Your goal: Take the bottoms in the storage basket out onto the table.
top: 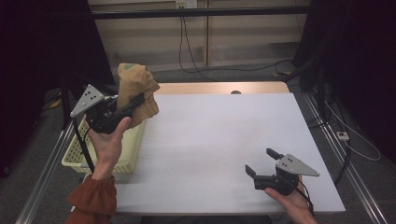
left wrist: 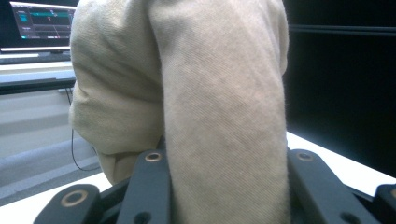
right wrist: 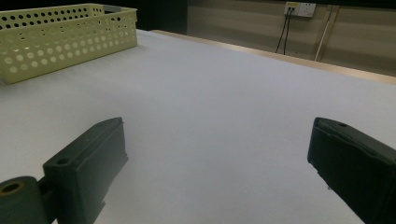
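The right tool [top: 262, 162] is resting near the front of the white surface [top: 215, 140], its jaws standing wide apart with nothing between them. Farther back, the left tool [top: 135, 103] is clamping a tan cloth [top: 135, 84] and holding it above the yellow basket [top: 128, 149].

A pale yellow perforated plastic basket [top: 128, 156] sits at the left edge of the white table [top: 219, 140]. Black cables [top: 196, 65] trail across the upper centre floor.

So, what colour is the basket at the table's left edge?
Pale yellow basket with round holes; the right gripper view shows it best.
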The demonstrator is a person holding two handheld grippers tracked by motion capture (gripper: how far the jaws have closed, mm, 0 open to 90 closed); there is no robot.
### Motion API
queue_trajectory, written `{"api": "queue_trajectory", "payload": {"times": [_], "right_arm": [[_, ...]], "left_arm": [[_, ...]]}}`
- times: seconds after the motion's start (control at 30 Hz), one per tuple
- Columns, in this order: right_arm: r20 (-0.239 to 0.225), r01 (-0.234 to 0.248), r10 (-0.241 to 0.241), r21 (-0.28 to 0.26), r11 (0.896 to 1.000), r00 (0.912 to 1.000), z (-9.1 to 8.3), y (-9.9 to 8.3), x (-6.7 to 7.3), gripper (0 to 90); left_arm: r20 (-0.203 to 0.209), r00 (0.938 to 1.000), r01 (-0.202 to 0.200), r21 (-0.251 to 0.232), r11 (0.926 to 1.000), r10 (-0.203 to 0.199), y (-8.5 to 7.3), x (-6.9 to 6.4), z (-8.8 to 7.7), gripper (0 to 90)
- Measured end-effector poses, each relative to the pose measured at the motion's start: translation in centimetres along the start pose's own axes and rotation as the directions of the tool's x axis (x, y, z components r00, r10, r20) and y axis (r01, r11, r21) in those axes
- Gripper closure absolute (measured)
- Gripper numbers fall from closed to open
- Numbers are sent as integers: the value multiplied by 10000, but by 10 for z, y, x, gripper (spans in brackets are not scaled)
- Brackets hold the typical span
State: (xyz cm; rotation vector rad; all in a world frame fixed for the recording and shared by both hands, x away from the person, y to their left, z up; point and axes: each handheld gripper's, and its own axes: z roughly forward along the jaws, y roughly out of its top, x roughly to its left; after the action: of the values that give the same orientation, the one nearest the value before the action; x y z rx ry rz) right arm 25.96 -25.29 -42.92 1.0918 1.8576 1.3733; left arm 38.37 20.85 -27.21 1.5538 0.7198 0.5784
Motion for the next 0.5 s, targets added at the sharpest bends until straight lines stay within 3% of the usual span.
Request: {"api": "queue_trajectory", "payload": {"times": [0.3, 0.5], "right_arm": [[-7, -11, 11, 2, 10000, 10000, 0, 0, -1, 43], [-2, -1, 1, 12, 10000, 10000, 0, 0, -1, 43]], "left_arm": [[240, 9997, 100, 15, 9999, -101, 3, -9, 12, 656], [502, 9987, -39, 70, 10000, 36, 6, -18, 21, 656]]}}
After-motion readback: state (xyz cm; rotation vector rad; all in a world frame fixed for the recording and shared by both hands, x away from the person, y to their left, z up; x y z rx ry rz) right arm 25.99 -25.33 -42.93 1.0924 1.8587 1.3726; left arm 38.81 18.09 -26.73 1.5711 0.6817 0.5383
